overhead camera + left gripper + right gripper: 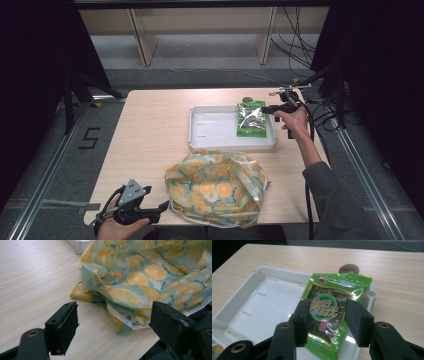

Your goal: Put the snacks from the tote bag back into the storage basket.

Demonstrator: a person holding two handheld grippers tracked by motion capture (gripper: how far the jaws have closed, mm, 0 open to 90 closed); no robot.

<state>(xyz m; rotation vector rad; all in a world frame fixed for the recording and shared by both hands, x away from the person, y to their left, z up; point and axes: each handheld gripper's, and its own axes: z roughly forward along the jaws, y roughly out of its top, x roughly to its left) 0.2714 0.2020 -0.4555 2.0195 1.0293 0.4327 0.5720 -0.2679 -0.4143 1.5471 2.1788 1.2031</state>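
A green seaweed snack packet (251, 119) (332, 290) lies at the right end of a white tray (210, 127) (262, 307), its top edge resting on the rim. My right gripper (265, 109) (327, 315) hovers open just over the packet, one jaw to each side of its label. A crumpled cloth bag with an orange-slice print (215, 187) (140, 277) lies on the near middle of the table. My left gripper (156, 197) (112, 320) is wide open at the bag's near left corner, with a loose edge of cloth between its jaws, not touching them.
A small brown round thing (247, 99) (348, 268) sits on the table just behind the tray's far right corner. The wooden table (150, 130) is bare on its left half. Cables (300, 55) hang off the far right.
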